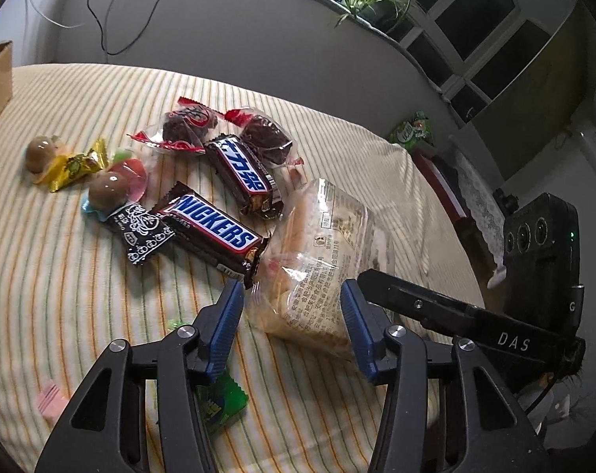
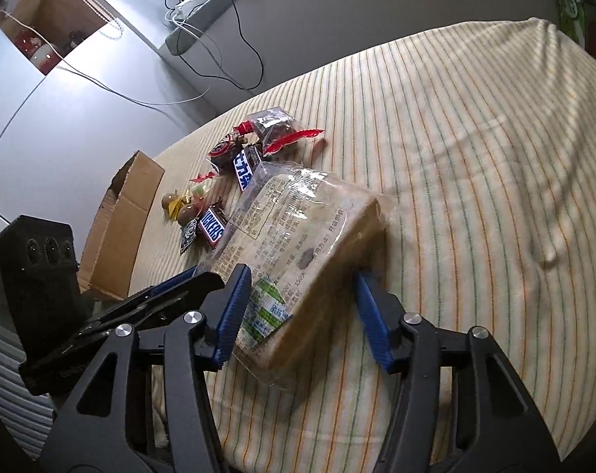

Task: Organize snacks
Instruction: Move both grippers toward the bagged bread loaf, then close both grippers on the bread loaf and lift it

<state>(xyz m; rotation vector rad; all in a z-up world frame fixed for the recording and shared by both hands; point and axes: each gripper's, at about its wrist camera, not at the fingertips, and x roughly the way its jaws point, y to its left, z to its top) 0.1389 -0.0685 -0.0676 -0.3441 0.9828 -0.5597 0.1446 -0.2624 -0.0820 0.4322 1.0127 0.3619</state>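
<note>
Here both hand-held grippers, left [image 1: 292, 307] and right [image 2: 304, 299], clamp the bread bag [image 1: 325, 256] beside a SNICKERS bar [image 1: 213, 228].

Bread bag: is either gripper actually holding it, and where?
Left gripper and right gripper each straddle the bread bag at its near end; whether either grips cannot be told.

Cream cloth [image 1: 101, 295] with orange-green stripes, brown Snickers bar [image 1: 209, 232], possibly green wrapper [image 1: 219, 404], blue gripper pads [image 1: 225, 329]
</note>
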